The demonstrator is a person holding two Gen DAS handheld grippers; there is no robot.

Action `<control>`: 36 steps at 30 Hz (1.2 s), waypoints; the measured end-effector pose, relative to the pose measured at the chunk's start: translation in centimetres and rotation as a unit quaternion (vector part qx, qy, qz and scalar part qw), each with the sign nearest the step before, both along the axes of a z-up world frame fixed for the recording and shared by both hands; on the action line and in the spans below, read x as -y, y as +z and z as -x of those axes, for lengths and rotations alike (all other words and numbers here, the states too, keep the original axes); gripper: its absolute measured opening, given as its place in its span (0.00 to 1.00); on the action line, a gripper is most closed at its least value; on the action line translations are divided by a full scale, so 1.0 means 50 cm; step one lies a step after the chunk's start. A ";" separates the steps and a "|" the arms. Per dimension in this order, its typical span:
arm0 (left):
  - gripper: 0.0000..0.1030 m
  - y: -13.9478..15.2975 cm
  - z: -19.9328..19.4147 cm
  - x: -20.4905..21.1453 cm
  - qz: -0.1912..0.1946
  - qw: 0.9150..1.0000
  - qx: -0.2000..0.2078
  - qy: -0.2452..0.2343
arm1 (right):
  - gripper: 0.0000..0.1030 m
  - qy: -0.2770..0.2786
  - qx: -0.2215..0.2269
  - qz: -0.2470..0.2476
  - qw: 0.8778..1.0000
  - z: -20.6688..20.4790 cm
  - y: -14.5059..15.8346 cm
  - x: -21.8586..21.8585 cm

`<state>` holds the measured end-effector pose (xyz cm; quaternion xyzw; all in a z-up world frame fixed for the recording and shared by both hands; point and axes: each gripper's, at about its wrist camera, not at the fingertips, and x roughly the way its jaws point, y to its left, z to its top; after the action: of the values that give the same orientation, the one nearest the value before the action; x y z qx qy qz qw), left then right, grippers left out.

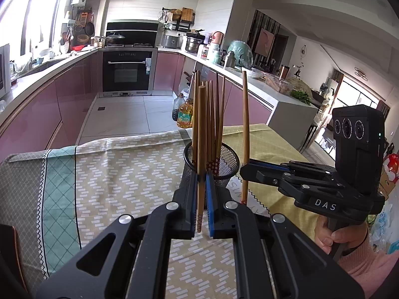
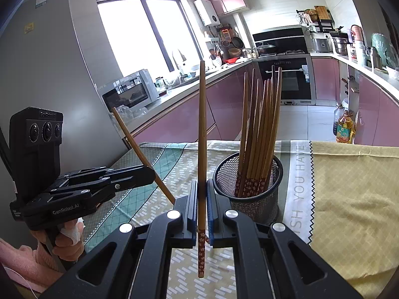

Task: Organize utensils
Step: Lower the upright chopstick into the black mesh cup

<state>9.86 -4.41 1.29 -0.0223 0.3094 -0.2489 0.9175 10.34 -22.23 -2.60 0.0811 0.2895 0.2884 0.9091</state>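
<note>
Most of the sorting appears to be done. A bundle of wooden chopsticks (image 2: 259, 134) is already stood upright in the black mesh holder (image 2: 249, 186), seen just right of centre in the right wrist view and at centre in the left wrist view, with the patterned ends down inside the mesh.

Two chopsticks are not yet in the holder, one in each pair of tongs. The left tongs (image 1: 200, 182) are closed on a single chopstick (image 1: 201, 149), which is held near its lower end and stands in front of the holder in the middle of the left wrist frame; in the right wrist view the same stick is seen leaning at the left of the frame. The right tongs (image 2: 202, 204) are likewise clamped on a chopstick (image 2: 202, 124), held almost upright at centre frame, with its flowered tip hanging below the pads. In the left wrist view this stick is seen just right of the holder, outside its rim.

The table (image 2: 349, 186) is covered with a patterned cloth, and no further loose utensils can be made out on the parts of it that are shown; what lies outside the frames cannot be told.

Judged from this, the task is close to its end: what seems to be left is for each held stick to be carried over the rim, lowered among the others and released.
</note>
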 end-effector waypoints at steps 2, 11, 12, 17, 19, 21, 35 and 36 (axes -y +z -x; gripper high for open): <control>0.07 0.002 0.000 -0.001 -0.001 1.000 0.001 -0.001 | 0.06 0.000 0.001 0.000 1.000 -0.001 0.002 0.002; 0.07 0.013 -0.001 -0.002 -0.006 1.000 0.004 -0.007 | 0.06 -0.003 0.004 -0.003 1.000 -0.007 0.008 0.004; 0.07 0.014 0.000 -0.002 -0.005 1.000 0.004 -0.008 | 0.06 -0.003 0.004 -0.004 1.000 -0.007 0.009 0.005; 0.07 0.018 -0.004 0.002 -0.005 1.000 0.005 -0.012 | 0.06 -0.003 0.007 -0.005 1.000 -0.010 0.014 0.008; 0.07 0.021 -0.004 0.002 -0.005 1.000 0.006 -0.013 | 0.06 -0.003 0.008 -0.006 1.000 -0.012 0.016 0.009; 0.07 0.024 -0.004 0.002 -0.004 1.000 0.007 -0.015 | 0.06 -0.003 0.009 -0.006 1.000 -0.013 0.019 0.010; 0.07 0.047 -0.004 0.007 -0.002 1.000 0.017 -0.024 | 0.06 -0.003 0.016 -0.011 1.000 -0.022 0.029 0.017; 0.07 0.048 -0.004 0.007 -0.002 1.000 0.017 -0.024 | 0.06 -0.003 0.017 -0.011 1.000 -0.023 0.030 0.017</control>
<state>10.08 -4.76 3.71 -0.0089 0.2944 -0.2708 0.9165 11.47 -23.07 -1.11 0.0875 0.2707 0.2902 0.9137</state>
